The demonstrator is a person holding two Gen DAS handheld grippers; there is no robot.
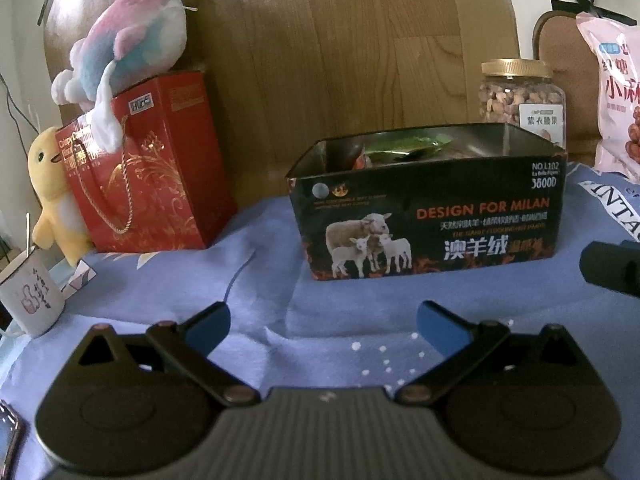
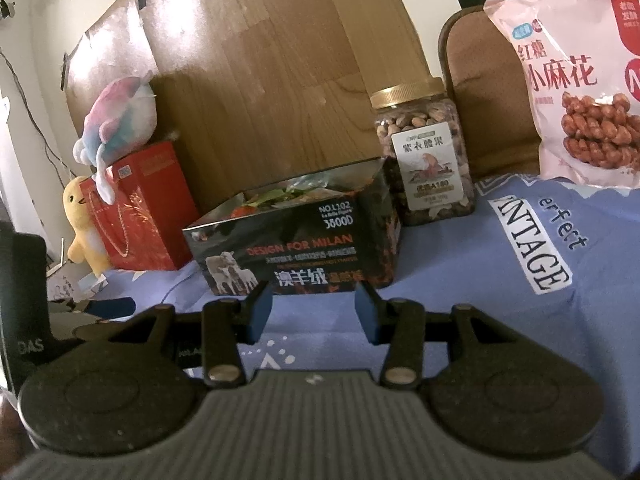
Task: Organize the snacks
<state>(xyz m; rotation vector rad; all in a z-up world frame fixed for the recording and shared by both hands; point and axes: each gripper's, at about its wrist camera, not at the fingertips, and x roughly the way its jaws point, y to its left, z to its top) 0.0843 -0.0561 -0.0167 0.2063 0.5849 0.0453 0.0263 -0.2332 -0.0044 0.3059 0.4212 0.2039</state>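
A black open-top box printed with sheep and "DESIGN FOR MILAN" stands on the blue cloth, holding several snack packets. In the right wrist view the box sits straight ahead. Behind it is a clear jar of nuts with a gold lid. A pink snack bag leans at the far right. My left gripper is open and empty, short of the box. My right gripper is open and empty, just in front of the box.
A red gift bag stands at the left with a pastel plush on top and a yellow plush beside it. A white paper cup sits at the left edge. A wooden board backs the scene.
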